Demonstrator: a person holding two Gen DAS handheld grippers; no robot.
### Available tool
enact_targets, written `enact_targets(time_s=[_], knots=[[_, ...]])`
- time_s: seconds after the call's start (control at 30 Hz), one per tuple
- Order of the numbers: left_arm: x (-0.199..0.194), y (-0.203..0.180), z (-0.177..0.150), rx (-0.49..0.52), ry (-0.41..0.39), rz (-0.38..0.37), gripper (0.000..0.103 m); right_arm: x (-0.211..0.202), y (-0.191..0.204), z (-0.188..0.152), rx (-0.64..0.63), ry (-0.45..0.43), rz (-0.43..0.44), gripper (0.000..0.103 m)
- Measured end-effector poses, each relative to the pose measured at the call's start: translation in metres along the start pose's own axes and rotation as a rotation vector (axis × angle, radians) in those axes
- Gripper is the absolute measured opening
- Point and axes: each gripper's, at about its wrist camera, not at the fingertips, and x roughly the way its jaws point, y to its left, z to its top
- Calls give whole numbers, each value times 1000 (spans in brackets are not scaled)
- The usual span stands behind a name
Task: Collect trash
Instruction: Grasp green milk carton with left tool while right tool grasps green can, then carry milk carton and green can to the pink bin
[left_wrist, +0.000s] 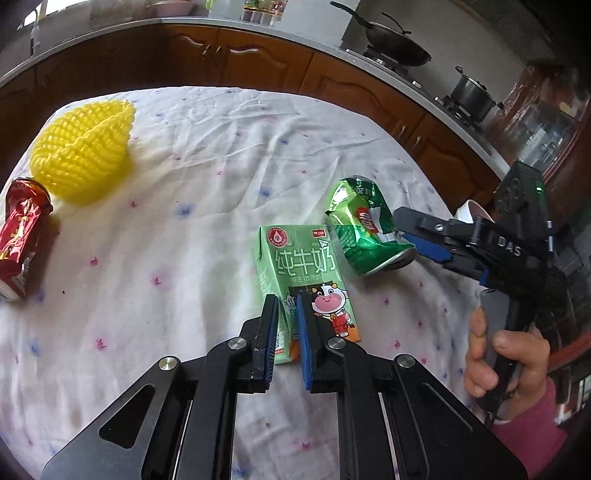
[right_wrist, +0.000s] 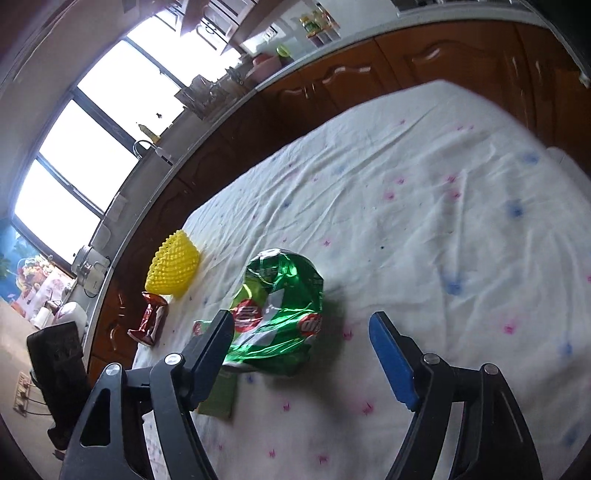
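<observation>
Surface: bench (left_wrist: 184, 155) under floral cloth, kitchen cabinets behind.
Left hand-held gripper (left_wrist: 287, 317): clenched on milk carton's (left_wrist: 299, 258) near end; light, crushable.
Right hand-held gripper (right_wrist: 301, 332): released, straddling crumpled green can (right_wrist: 284, 306); take its dented waist.

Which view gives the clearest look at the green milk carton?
The left wrist view: the green milk carton lies flat on the cloth, its printed face fully readable. The right wrist view shows only a dim sliver behind one finger.
</observation>
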Motion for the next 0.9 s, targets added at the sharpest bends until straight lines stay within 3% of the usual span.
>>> enact_targets(time_s=[0.03,0.07,0.13,0.17,0.23,0.3,0.37,0.63,0.9], knots=[[2,-1,0,3,7,-2,23,5,-1,0,10,13,10,77],[3,-1,1,4,10,0,38,8,-2,0,14,15,20,76],[7,-1,0,-2,9,13,47,10,1,2,3,15,20,69],[7,-1,0,-4,8,8,47,13,1,3,7,29,39,52],[8,1,2,-17,10,1,47,17,-2,3,39,46,88,31],[10,0,3,-22,10,-5,47,12,0,4,28,28,80,23],[11,0,5,-26,7,-23,34,4,3,6,10,5,69,13],[7,-9,10,-12,-24,-39,10,-40,4,3,0,-85,53,11],[-4,-28,7,16,-51,-48,9,-88,-6,-4,17,-178,30,10]])
